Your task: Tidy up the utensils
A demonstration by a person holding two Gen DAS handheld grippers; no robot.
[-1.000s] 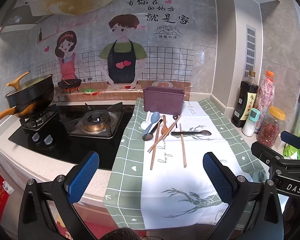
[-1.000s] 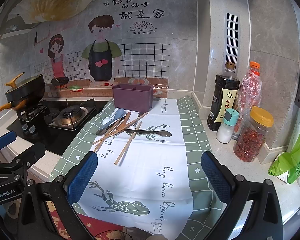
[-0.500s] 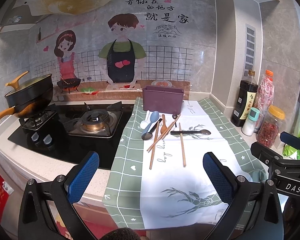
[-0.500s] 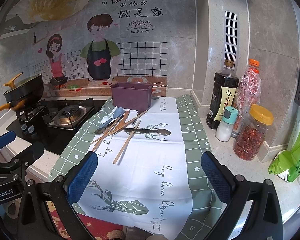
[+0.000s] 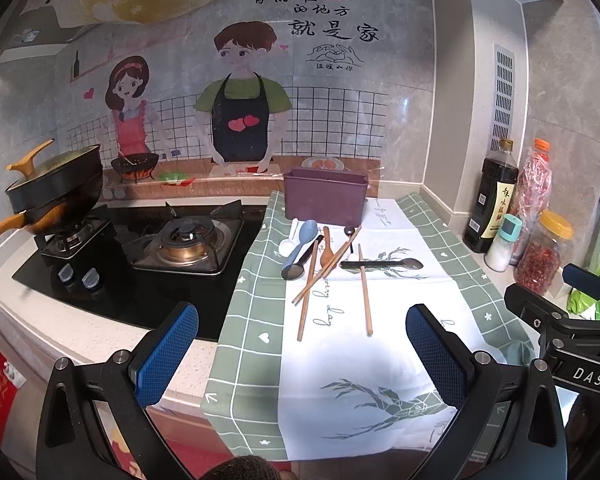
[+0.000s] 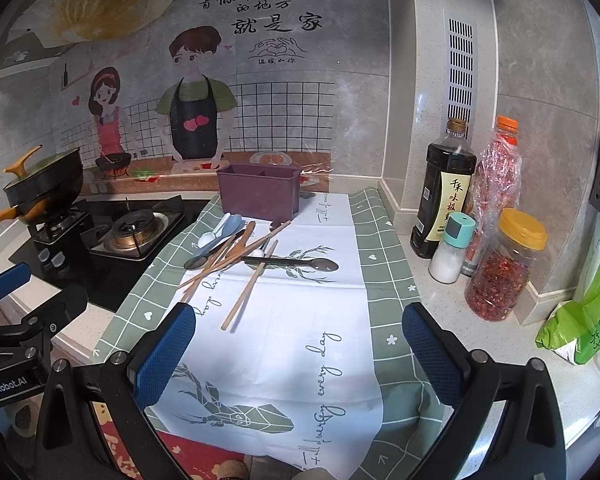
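Note:
A purple utensil holder (image 5: 325, 197) stands at the back of a green and white cloth (image 5: 340, 360); it also shows in the right wrist view (image 6: 259, 191). In front of it lies a pile of utensils: wooden chopsticks (image 5: 365, 291), a blue spoon (image 5: 303, 233), a white spoon (image 5: 288, 243), a wooden spoon (image 5: 326, 249) and a dark metal spoon (image 5: 382, 265). The pile shows in the right wrist view too, with chopsticks (image 6: 249, 292) and the dark spoon (image 6: 296, 263). My left gripper (image 5: 302, 354) is open and empty, well short of the pile. My right gripper (image 6: 298, 354) is open and empty, also short of it.
A gas stove (image 5: 180, 240) with a black pan (image 5: 56, 192) lies to the left. A soy sauce bottle (image 6: 442, 196), a salt shaker (image 6: 452, 248), a chili jar (image 6: 504, 268) and a green bag (image 6: 584, 312) stand along the right wall. The cloth hangs over the counter's front edge.
Both grippers have drifted slightly; the views shift a little. Nothing on the cloth has moved and both grippers stay open.

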